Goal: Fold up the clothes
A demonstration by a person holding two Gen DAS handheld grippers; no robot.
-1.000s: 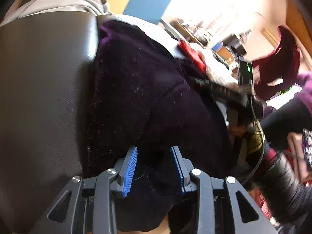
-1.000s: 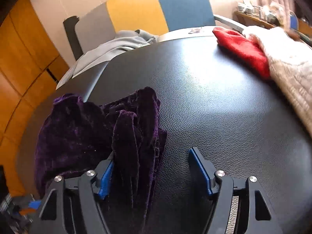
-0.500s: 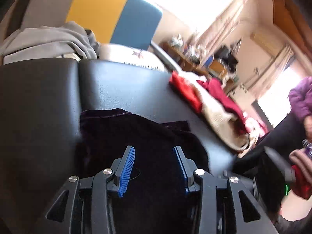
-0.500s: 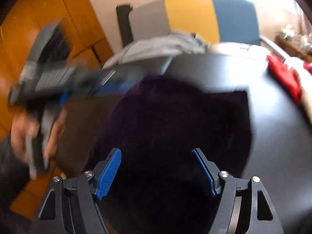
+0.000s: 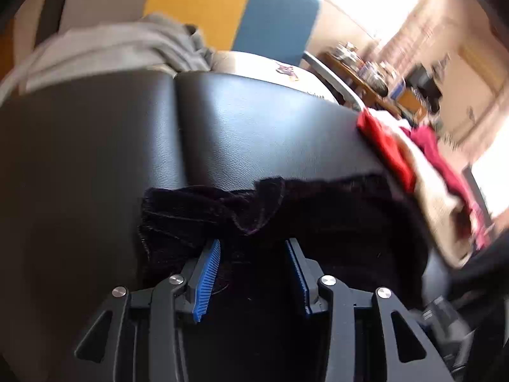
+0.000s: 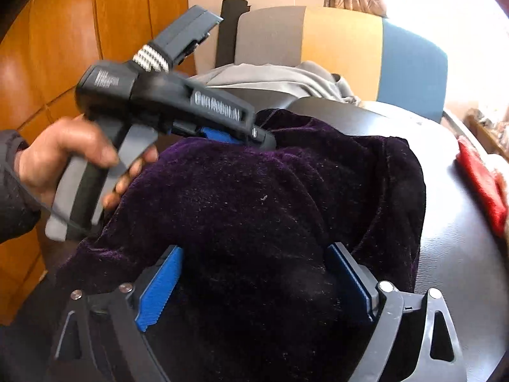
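Observation:
A dark purple velvet garment (image 5: 318, 222) lies bunched on the black leather surface (image 5: 254, 127). My left gripper (image 5: 253, 243) stands half closed with a thick fold of it between the blue pads. In the right wrist view the same garment (image 6: 254, 191) humps up toward the left gripper (image 6: 261, 135), whose tip is buried in the cloth while a hand (image 6: 63, 152) squeezes its trigger. My right gripper (image 6: 254, 283) sits at the near edge, its jaws opening wide. Cloth lies between its pads, but they do not press on it.
A grey garment (image 5: 111, 47) lies at the far edge in front of a grey, yellow and blue chair back (image 5: 206, 6). A red cloth (image 5: 388, 146) and a cream knit (image 5: 435, 191) are piled at the right. Wooden panelling (image 6: 79, 16) stands at the left.
The purple garment has come down from hanging in front of the left camera to lying on the leather. The right jaws have widened, and the left gripper and hand have entered the right view.

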